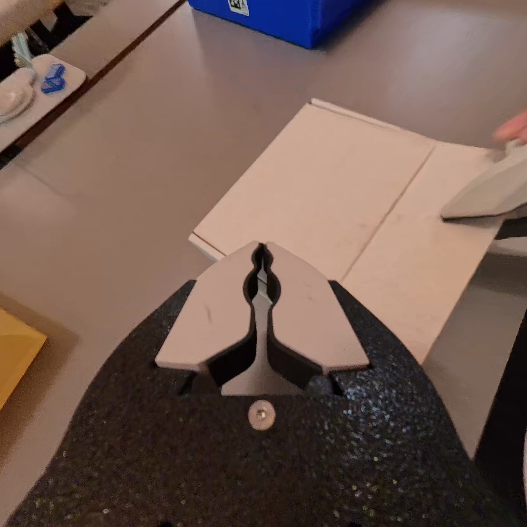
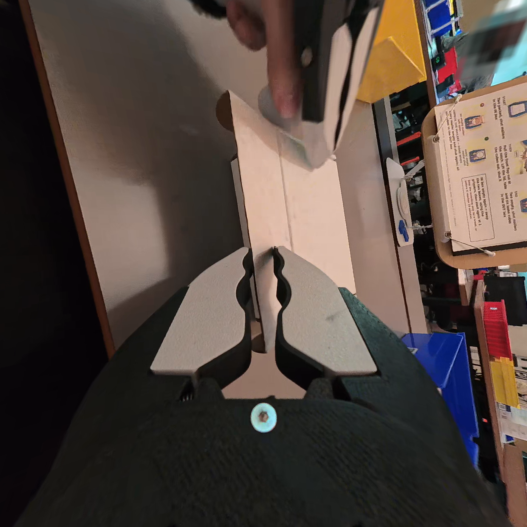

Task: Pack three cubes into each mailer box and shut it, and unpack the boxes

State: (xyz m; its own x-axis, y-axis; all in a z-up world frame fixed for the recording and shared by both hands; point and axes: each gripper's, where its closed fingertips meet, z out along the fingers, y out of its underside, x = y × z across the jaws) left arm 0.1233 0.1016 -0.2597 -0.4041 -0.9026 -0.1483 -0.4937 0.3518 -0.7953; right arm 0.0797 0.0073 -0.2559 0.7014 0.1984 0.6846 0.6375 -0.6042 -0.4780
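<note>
A white mailer box (image 1: 313, 185) lies shut on the table. In the left wrist view my left gripper (image 1: 262, 244) is shut and holds nothing, its tips just over the box's near left corner. In the right wrist view my right gripper (image 2: 261, 250) is closed on the box's cardboard flap (image 2: 263, 299), which stands between both pads. One of its fingers (image 1: 484, 188) lies on the box's right edge in the left wrist view. The box (image 2: 308, 205) stretches away from the right gripper. The left gripper (image 2: 316, 161) shows blurred at the box's far end, held by a hand (image 2: 273, 57). No cubes are in view.
A blue bin (image 1: 285, 20) stands beyond the box; it also shows in the right wrist view (image 2: 439, 370). A yellow box (image 1: 14, 350) sits at the near left. A board with a printed sheet (image 2: 479, 171) hangs past the table. The table's edge (image 2: 65, 171) runs close by. My right fingertips sit around 11 cm from my left ones.
</note>
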